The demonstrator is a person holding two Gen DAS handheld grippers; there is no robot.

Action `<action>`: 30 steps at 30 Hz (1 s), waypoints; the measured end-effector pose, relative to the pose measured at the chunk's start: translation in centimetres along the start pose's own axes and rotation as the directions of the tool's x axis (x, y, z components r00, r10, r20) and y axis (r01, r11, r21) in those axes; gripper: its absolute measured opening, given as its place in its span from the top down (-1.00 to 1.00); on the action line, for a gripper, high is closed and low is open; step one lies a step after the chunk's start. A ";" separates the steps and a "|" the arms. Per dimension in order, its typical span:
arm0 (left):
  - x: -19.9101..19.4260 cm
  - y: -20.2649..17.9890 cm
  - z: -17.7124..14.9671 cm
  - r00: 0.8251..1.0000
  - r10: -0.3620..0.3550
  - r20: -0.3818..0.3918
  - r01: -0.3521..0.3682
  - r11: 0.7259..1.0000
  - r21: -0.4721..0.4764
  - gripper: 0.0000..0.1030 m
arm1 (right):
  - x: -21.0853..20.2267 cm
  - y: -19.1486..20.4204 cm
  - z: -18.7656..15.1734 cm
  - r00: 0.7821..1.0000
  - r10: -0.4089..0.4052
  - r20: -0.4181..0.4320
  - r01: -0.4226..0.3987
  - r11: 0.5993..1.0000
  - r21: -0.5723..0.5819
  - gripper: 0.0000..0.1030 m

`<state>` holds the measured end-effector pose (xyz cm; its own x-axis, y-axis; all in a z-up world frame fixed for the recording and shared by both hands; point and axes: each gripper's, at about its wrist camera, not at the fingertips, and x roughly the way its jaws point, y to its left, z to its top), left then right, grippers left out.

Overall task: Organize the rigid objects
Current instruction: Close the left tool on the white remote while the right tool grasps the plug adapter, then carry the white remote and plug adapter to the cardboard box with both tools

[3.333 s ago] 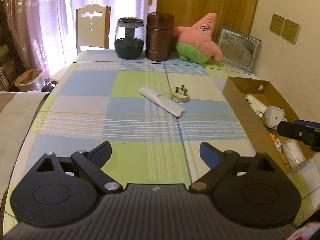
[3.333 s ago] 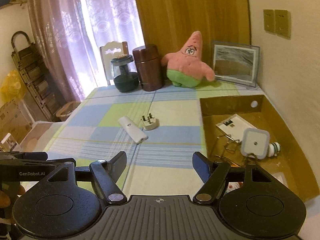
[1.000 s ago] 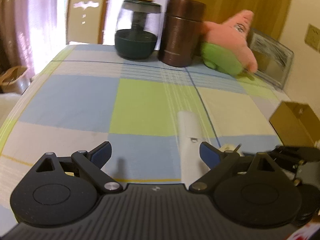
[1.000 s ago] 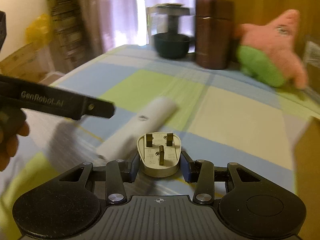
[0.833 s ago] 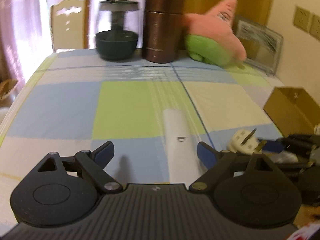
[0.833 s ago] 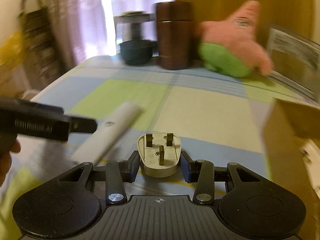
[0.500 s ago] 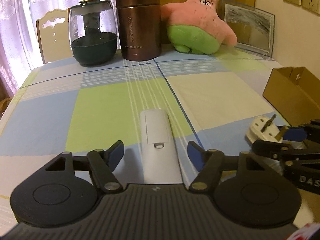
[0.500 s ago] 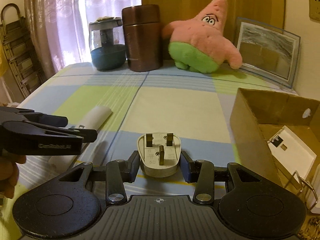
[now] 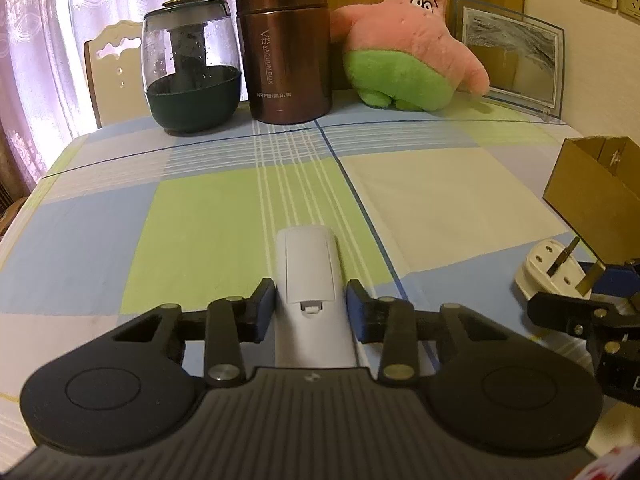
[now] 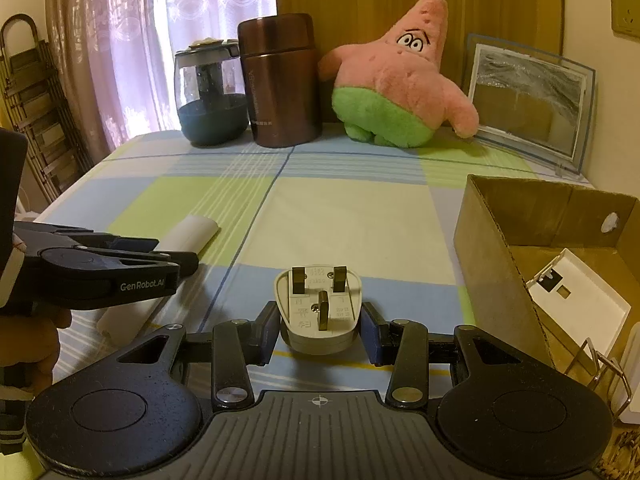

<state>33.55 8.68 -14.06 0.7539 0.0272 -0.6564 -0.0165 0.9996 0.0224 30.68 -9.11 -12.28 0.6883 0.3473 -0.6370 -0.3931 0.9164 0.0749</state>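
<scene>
2 grippers each pinch 1 thing over the checked tablecloth [image 9: 224, 232]. The left gripper [image 9: 311, 312] has just been closing its jaws on the white remote [image 9: 310, 280]; its long axis points away toward the brown flask [image 9: 286, 44]. The right gripper [image 10: 320, 330] pinches the plug [image 10: 318, 308], prongs up, beside the cardboard box [image 10: 496, 264].

The cardboard box [image 9: 592, 196] is cut off at the frame's edge.
</scene>
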 end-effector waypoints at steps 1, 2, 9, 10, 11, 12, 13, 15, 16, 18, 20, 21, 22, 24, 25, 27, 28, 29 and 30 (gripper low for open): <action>-0.1 0.0 0.0 1.000 -0.001 -0.003 0.001 1.000 -0.003 0.36 | 0.0 0.0 0.0 1.000 0.000 0.000 0.000 1.000 0.002 0.23; -0.2 0.1 0.0 1.000 -0.002 -0.008 0.002 1.000 -0.008 0.36 | -0.1 0.0 0.0 1.000 0.001 0.000 -0.001 1.000 0.004 0.23; -1.9 -0.3 -0.8 0.999 -0.008 -0.052 0.007 1.000 -0.009 0.37 | -1.2 0.1 -0.2 1.000 0.008 -0.004 -0.008 1.000 0.003 0.24; -2.2 -0.4 -1.0 0.998 -0.009 -0.056 0.008 1.000 -0.014 0.37 | -1.6 0.2 -0.3 1.000 0.009 -0.003 -0.009 1.000 0.004 0.23; -2.5 -0.5 -1.2 0.998 -0.010 -0.062 0.009 1.000 -0.020 0.37 | -1.9 0.2 -0.4 1.000 0.010 -0.003 -0.010 1.000 0.009 0.23; -2.9 -0.5 -1.5 0.998 -0.012 -0.066 0.010 1.000 -0.027 0.37 | -2.3 0.3 -0.6 1.000 0.010 -0.003 -0.010 1.000 0.012 0.23; -3.4 -0.6 -1.7 0.998 -0.013 -0.069 0.011 0.999 -0.033 0.37 | -2.7 0.3 -0.7 1.000 0.010 -0.002 -0.010 1.000 0.016 0.23; -4.4 -0.8 -2.2 0.997 -0.018 -0.073 0.015 0.999 -0.047 0.37 | -3.5 0.4 -1.0 1.000 0.012 -0.001 -0.012 1.000 0.025 0.23; -4.9 -0.9 -2.5 0.997 -0.020 -0.073 0.016 0.998 -0.054 0.37 | -4.0 0.5 -1.1 1.000 0.013 0.000 -0.013 1.000 0.028 0.23; -6.0 -1.0 -3.0 0.997 -0.020 -0.075 0.015 0.998 -0.068 0.37 | -5.0 0.6 -1.4 1.000 0.013 0.002 -0.013 0.999 0.033 0.23; -7.1 -1.2 -3.5 0.997 -0.026 -0.075 0.019 0.996 -0.082 0.37 | -5.9 0.7 -1.8 1.000 0.011 0.004 -0.011 0.999 0.042 0.23; -7.7 -1.3 -3.7 0.997 -0.029 -0.076 0.022 0.996 -0.090 0.37 | -6.4 0.7 -2.0 1.000 0.009 0.003 -0.009 0.999 0.043 0.23; -8.2 -1.4 -4.0 0.997 -0.030 -0.076 0.023 0.995 -0.094 0.37 | -6.8 0.7 -2.2 1.000 0.009 0.001 -0.009 0.999 0.046 0.24; -9.2 -1.7 -4.3 0.997 -0.034 -0.075 0.026 0.995 -0.100 0.37 | -7.8 0.8 -2.6 1.000 0.006 0.001 -0.006 0.999 0.048 0.23; -9.8 -1.8 -4.5 0.997 -0.035 -0.074 0.027 0.994 -0.103 0.37 | -8.3 0.8 -2.8 1.000 0.003 0.002 -0.003 0.999 0.049 0.23; -10.9 -2.2 -4.8 0.997 -0.035 -0.069 0.028 0.994 -0.107 0.37 | -9.3 0.9 -3.1 1.000 0.001 0.003 -0.001 0.999 0.054 0.23; -11.4 -2.3 -5.0 0.997 -0.038 -0.068 0.030 0.994 -0.109 0.37 | -9.7 0.9 -3.3 1.000 0.001 0.003 -0.001 0.999 0.055 0.23; -11.9 -2.4 -5.1 0.997 -0.039 -0.067 0.031 0.993 -0.112 0.37 | -10.4 0.9 -3.5 1.000 -0.001 0.004 0.001 0.998 0.056 0.23; -12.5 -2.6 -5.3 0.997 -0.039 -0.068 0.032 0.993 -0.114 0.37 | -10.8 1.0 -3.7 1.000 -0.002 0.004 0.002 0.998 0.057 0.23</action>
<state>20.70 5.74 -9.88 0.7074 -0.0120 -0.7067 -0.0672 0.9942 -0.0841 20.60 -12.65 -8.13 0.6917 0.3463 -0.6338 -0.3567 0.9269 0.1172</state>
